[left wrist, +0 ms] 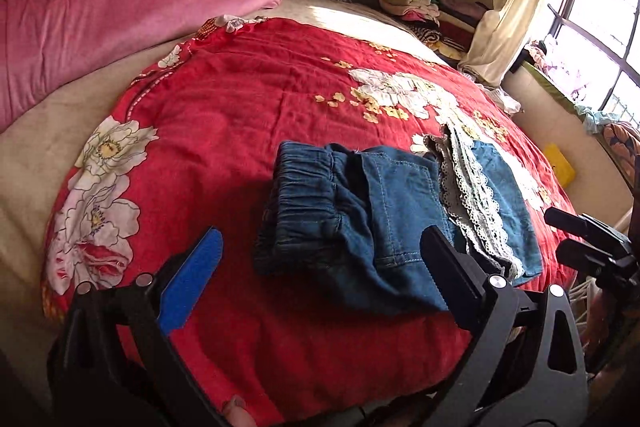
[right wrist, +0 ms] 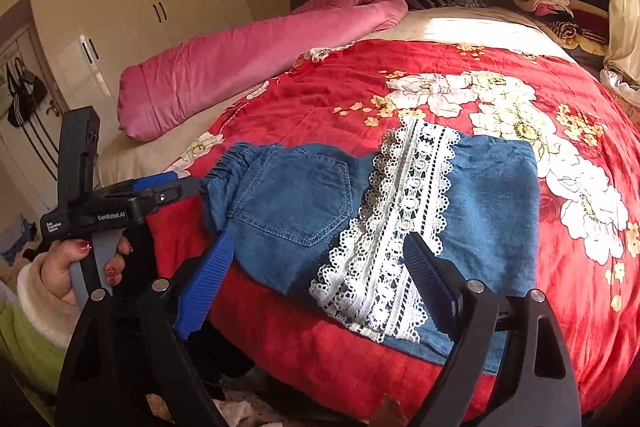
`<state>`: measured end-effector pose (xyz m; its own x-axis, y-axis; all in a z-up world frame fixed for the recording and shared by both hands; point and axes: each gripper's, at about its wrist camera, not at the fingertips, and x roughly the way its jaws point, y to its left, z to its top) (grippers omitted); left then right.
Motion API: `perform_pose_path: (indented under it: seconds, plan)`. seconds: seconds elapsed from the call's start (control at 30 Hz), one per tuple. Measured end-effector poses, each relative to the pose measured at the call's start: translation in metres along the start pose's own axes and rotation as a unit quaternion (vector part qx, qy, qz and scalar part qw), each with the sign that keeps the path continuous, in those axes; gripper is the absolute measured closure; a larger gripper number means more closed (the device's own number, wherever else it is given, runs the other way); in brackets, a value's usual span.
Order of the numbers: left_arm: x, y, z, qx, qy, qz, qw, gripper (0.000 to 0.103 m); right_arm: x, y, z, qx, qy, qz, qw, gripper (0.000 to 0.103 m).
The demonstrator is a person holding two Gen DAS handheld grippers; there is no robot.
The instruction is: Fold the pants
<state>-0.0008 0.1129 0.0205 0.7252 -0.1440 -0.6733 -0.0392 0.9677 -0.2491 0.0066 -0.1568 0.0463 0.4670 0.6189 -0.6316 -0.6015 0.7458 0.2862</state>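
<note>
Where the red floral quilt (right wrist: 304, 99) covers the bed, we see the denim pants (right wrist: 288, 203) lying folded, elastic waistband bunched, white lace trim (right wrist: 404, 211) across the legs. Our left tool (left wrist: 320, 259) and right tool (right wrist: 320, 267) hover open, holding nothing.

Blue denim pants (left wrist: 384, 211) (right wrist: 304, 203), folded into a compact flat bundle, lying on red floral bedspread near the bed's front edge. Gathered elastic waistband (left wrist: 304, 195) at left end, bunched. Back patch pocket (right wrist: 296, 199) faces up. White lace trim band (right wrist: 396, 227) (left wrist: 476, 203) runs across the bundle, right of pocket. Plain denim panel at right end.
</note>
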Motion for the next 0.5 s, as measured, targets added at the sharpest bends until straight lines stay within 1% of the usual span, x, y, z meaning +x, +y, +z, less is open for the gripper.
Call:
perform_pose_path:
  seconds: [0.13,0.27,0.37,0.43,0.5]
  plan:
    - [0.006,0.006,-0.007,-0.005,0.012,-0.003,0.9999,0.010,0.013,0.002,0.010,-0.011,0.004,0.001,1.000,0.012]
    - [0.015,0.007,-0.012,-0.010,0.025,-0.020,0.9994,0.010,0.030,0.006,0.026,-0.028,0.009,0.008,1.000,0.011]
    - [0.024,0.008,-0.017,-0.031,0.035,-0.037,0.9982,0.010,0.047,0.007,0.045,-0.036,0.016,0.030,0.999,0.010]
    - [0.030,0.009,-0.020,-0.041,0.035,-0.039,0.9978,0.010,0.060,0.010,0.058,-0.045,0.022,0.047,0.998,0.010]
    - [0.036,0.009,-0.022,-0.050,0.038,-0.039,0.9973,0.010,0.079,0.013,0.072,-0.055,0.042,0.069,0.995,0.009]
